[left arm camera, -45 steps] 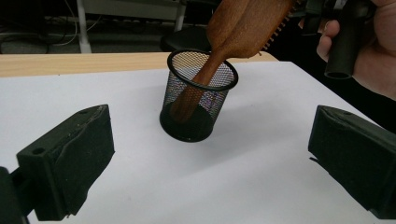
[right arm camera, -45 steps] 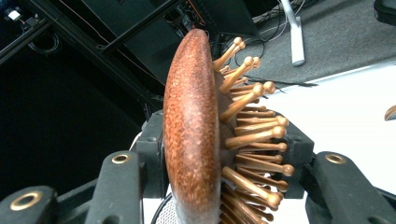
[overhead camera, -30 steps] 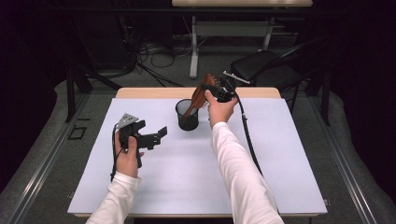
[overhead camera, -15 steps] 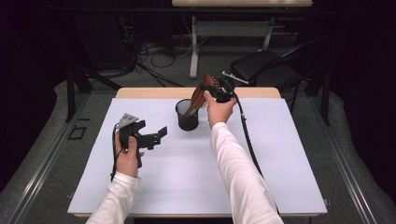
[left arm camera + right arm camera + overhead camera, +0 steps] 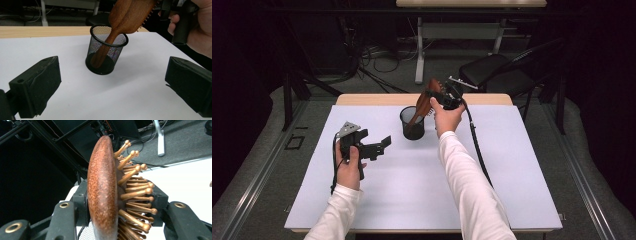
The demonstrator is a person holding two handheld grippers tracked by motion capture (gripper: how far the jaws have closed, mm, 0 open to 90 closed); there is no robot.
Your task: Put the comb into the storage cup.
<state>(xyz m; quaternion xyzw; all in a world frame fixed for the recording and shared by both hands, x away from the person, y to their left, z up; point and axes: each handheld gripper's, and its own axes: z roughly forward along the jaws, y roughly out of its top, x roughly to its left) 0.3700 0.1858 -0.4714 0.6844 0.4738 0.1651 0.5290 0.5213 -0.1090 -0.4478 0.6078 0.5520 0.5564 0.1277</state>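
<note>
gripping the head of a brown wooden paddle hairbrush (image 5: 424, 101), the right tongs (image 5: 438, 97) are clamped on it; its handle slants down inside a black wire-mesh cup (image 5: 412, 123) on the white desk (image 5: 512, 165). left tongs (image 5: 382, 144) stand apart, holding nothing, near the cup.

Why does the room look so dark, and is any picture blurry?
High view: light falls on the white table; the surroundings stay nearly black. Left gripper view: the cup is sharp and casts a soft shadow; the jaws look slightly soft. Right gripper view: the brush is close and grainy, the background dim.
</note>
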